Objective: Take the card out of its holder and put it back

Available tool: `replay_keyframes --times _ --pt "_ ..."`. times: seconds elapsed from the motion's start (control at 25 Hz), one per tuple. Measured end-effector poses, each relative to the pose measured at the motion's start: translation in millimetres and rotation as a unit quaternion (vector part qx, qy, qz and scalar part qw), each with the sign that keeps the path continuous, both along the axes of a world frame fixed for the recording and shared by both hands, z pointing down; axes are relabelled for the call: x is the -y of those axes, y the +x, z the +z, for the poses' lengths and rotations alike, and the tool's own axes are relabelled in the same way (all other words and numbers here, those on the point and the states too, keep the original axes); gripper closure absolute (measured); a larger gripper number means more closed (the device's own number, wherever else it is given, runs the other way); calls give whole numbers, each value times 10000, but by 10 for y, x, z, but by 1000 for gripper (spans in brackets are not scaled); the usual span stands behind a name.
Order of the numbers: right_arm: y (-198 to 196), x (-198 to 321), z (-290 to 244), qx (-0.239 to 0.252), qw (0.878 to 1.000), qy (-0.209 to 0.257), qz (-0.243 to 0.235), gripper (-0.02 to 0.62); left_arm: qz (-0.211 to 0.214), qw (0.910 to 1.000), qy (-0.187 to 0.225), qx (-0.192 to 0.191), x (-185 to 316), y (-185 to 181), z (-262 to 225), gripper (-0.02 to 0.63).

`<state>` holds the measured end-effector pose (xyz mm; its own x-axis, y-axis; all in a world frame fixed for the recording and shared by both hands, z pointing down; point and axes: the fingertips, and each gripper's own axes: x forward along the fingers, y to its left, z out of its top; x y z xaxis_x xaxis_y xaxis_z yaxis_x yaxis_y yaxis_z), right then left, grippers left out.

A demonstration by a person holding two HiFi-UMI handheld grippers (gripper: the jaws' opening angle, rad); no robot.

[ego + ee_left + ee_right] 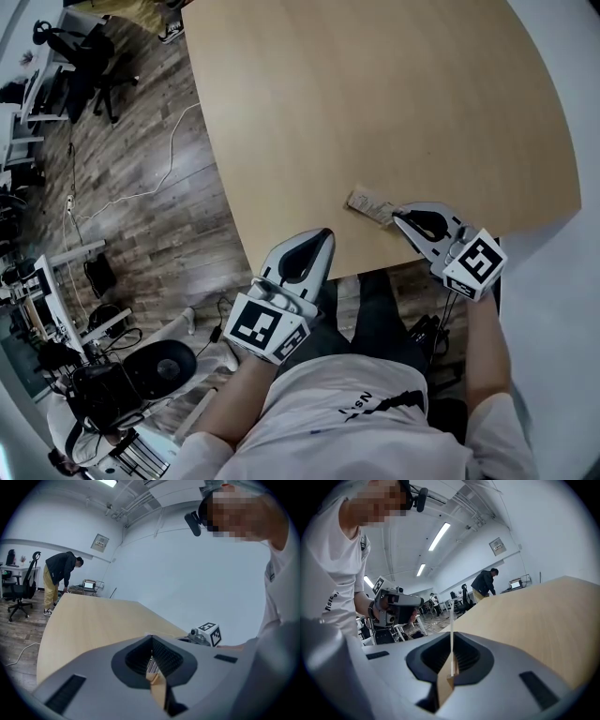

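A small brown card holder (367,205) lies flat on the light wooden table (375,103), near its front edge. My right gripper (396,217) meets the holder's right end. In the right gripper view this gripper (451,637) is shut on a thin white card (451,620) seen edge-on, standing upright between the pads. My left gripper (326,234) hovers at the table's front edge, left of the holder and apart from it. Its jaws (152,639) are shut with nothing in them. The right gripper's marker cube (209,633) shows beyond them.
A person in a dark jacket (61,573) bends over the table's far end, where a laptop (89,585) sits. Office chairs (89,66) and a white cable (159,178) are on the wooden floor to the left. The table edge runs just ahead of both grippers.
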<state>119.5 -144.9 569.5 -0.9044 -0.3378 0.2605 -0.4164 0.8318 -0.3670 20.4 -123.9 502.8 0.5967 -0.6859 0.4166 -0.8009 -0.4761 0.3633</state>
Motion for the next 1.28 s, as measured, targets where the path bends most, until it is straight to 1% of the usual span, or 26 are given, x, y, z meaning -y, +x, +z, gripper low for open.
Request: replay_keyframes --times 0.2,0.56,0.76,0.92,1.0,1.08,1.16,1.28 --pt "-53 9 1 50 10000 44 -47 569 -9 10000 -18 -5 15 -25 15 594" --pt "-79 20 81 -111 9999 109 -44 569 -13 10000 -33 4 8 -88 86 593" --pt "-110 -44 65 -219 9993 235 -212 569 -13 10000 -3 0 -8 -89 72 594" --pt "-114 -59 133 -405 9983 302 -284 569 -17 10000 -8 15 -13 -84 82 592" --pt "-154 -106 216 -563 9970 311 -441 569 -20 10000 -13 16 -3 -94 108 593" --pt "-200 -175 337 -750 9949 235 -634 569 -15 10000 -25 15 9 -108 142 594" --pt "-225 -211 436 -862 9935 150 -732 568 -3 10000 -36 7 23 -113 167 594" --pt "-211 -179 472 -868 9945 81 -575 564 20 10000 -37 -18 34 -100 181 593"
